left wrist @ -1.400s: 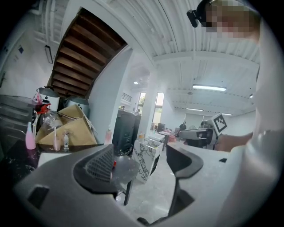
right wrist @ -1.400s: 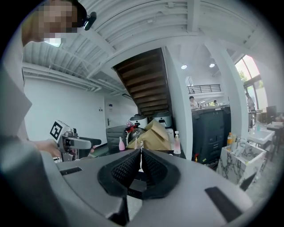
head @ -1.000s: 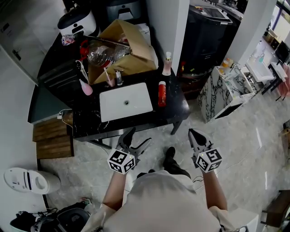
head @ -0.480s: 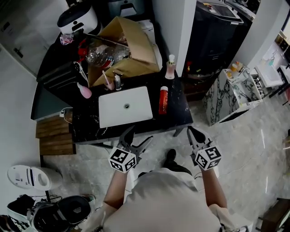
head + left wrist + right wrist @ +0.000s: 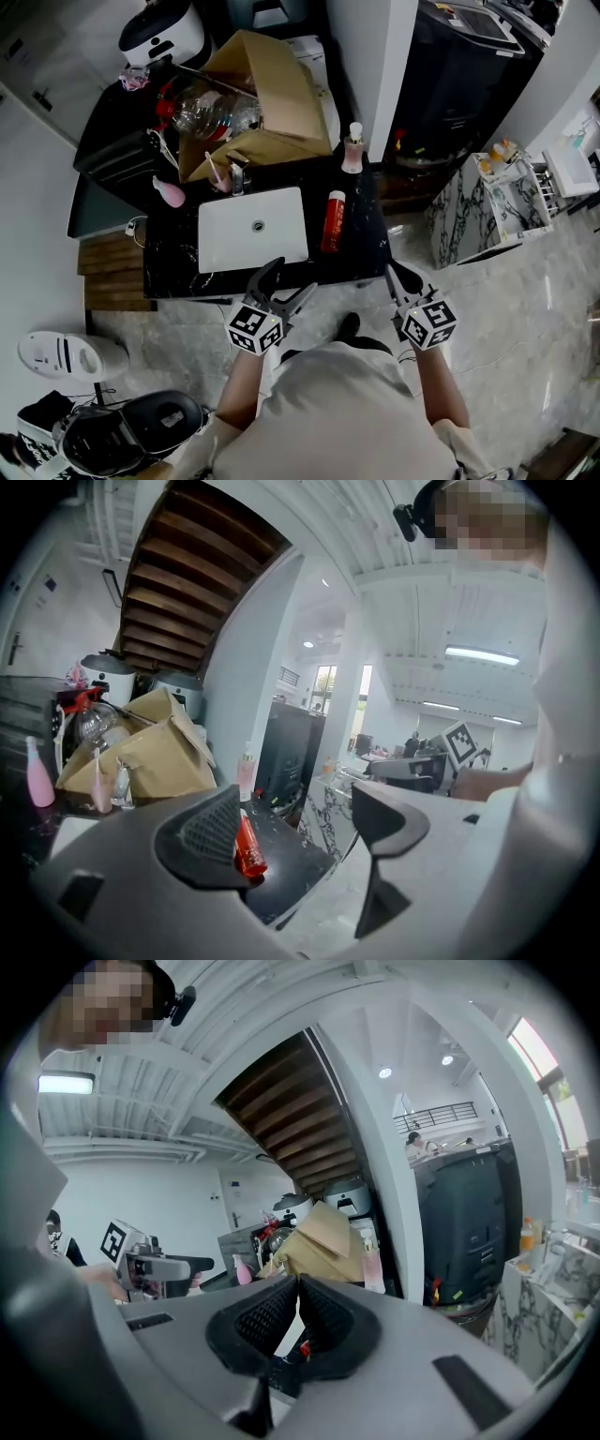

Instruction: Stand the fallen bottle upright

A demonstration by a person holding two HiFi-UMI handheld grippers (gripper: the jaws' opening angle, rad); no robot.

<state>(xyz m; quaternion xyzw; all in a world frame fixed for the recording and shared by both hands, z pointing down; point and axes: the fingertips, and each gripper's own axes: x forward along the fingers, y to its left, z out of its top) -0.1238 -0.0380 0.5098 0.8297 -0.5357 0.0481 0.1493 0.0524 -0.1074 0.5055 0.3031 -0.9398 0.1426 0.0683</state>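
A red bottle (image 5: 332,222) with a white cap lies on its side on the black counter (image 5: 361,244), just right of the white sink (image 5: 252,230). In the left gripper view the red bottle (image 5: 248,850) shows past the left jaw. My left gripper (image 5: 281,291) is open at the counter's front edge, below the sink. At the counter's front right corner my right gripper (image 5: 398,281) is shut with nothing in it. Both are short of the bottle.
A pale pink bottle (image 5: 352,150) stands upright behind the red one. An open cardboard box (image 5: 258,103) with plastic bottles fills the back of the counter. A pink bottle (image 5: 170,193) lies left of the sink. A marble-patterned stand (image 5: 478,206) is to the right.
The person has stepped closer to the counter. Both grippers now reach its front edge; their states are unchanged.
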